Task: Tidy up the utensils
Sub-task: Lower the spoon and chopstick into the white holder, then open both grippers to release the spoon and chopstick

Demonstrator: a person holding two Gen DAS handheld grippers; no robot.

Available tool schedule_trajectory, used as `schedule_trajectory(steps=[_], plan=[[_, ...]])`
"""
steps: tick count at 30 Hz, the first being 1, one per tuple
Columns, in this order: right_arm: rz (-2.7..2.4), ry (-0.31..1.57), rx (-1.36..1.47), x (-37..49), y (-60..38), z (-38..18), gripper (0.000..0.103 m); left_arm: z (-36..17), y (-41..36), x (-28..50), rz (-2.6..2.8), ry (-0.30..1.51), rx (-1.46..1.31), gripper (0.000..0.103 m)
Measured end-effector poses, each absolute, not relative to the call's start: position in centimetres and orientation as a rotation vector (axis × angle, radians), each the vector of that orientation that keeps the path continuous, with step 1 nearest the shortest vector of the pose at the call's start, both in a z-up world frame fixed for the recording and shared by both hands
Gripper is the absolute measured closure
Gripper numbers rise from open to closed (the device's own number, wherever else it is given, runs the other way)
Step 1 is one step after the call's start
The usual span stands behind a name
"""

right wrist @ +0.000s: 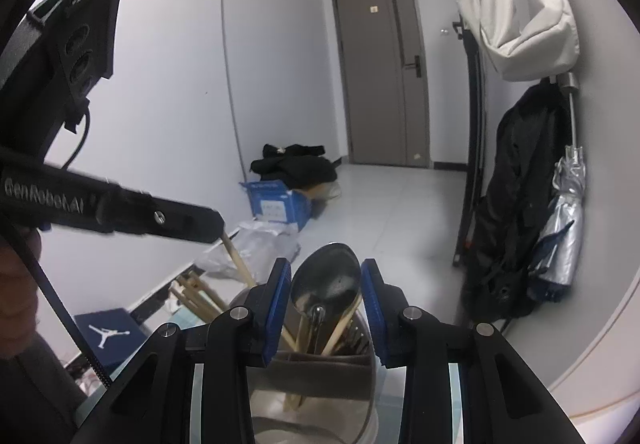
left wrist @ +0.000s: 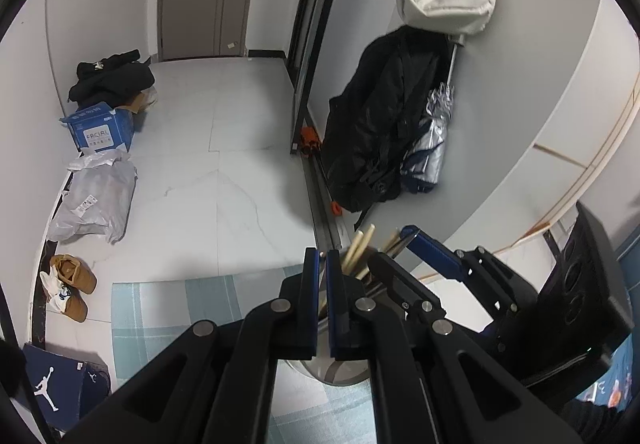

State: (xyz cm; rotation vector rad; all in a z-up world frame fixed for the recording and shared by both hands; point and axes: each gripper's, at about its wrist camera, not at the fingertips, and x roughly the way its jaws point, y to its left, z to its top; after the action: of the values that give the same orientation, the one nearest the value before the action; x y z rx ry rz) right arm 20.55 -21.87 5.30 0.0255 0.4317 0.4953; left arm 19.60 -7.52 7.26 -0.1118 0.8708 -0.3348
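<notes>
A round utensil holder (right wrist: 320, 376) stands right below my right gripper (right wrist: 326, 276). It holds a metal spoon (right wrist: 326, 280), bowl up, and several wooden chopsticks (right wrist: 240, 264). My right gripper is open, its blue pads on either side of the spoon bowl without touching it. My left gripper (left wrist: 323, 268) has its pads nearly together with only a thin gap and nothing visible between them. It sits at the holder's (left wrist: 340, 372) rim beside the chopstick tips (left wrist: 360, 248). The left gripper's body (right wrist: 120, 204) shows in the right wrist view.
A pale blue checked mat (left wrist: 168, 316) lies under the holder. On the floor are a blue box (left wrist: 100, 128), black clothes (left wrist: 112, 76), a grey bag (left wrist: 96, 200), shoes (left wrist: 74, 284) and a Jordan box (left wrist: 52, 384). Coats and an umbrella (right wrist: 560, 228) hang at the right wall.
</notes>
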Motion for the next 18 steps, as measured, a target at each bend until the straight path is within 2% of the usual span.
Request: schedule_trajectory(steps=[18], plan=[[0.557, 0.558, -0.053, 19.8, -21.5, 3.8, 0.067, 5.9, -7.3, 19.4, -0.389, 0.913, -0.145, 0.103]])
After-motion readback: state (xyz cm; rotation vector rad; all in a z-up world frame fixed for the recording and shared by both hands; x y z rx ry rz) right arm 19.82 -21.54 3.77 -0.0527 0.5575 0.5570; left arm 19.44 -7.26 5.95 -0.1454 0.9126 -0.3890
